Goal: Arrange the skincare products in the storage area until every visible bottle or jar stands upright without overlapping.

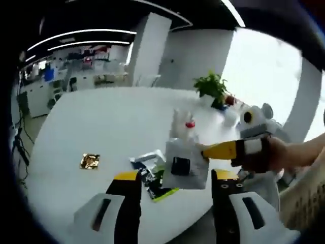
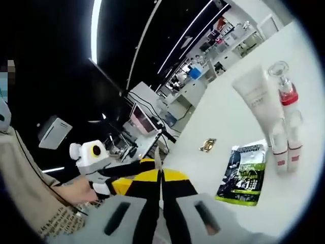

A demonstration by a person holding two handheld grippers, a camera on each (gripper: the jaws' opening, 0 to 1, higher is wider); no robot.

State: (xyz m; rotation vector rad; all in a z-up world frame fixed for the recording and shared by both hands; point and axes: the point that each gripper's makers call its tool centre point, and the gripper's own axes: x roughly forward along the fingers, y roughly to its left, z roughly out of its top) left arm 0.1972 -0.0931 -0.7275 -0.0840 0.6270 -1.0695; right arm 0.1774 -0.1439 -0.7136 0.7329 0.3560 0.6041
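Note:
My right gripper (image 1: 205,151) comes in from the right in the left gripper view, shut on the edge of a translucent sachet (image 1: 184,163) with a dark patch, held above the white table (image 1: 101,127). In the right gripper view that gripper (image 2: 161,178) has its jaws pressed together with the sachet's thin edge (image 2: 157,155) between them. My left gripper (image 1: 176,178) stands open just below the sachet, apart from it. A white tube (image 2: 254,94), a clear pump bottle with a red band (image 2: 287,96) and two small bottles (image 2: 285,147) stand together. A green-and-black sachet (image 2: 244,173) lies beside them.
A small gold packet (image 1: 90,161) lies alone left of the dark sachets (image 1: 152,178). A potted plant (image 1: 212,86) stands at the table's far edge. A person's hand (image 1: 264,152) holds the right gripper. Office desks and a pillar fill the background.

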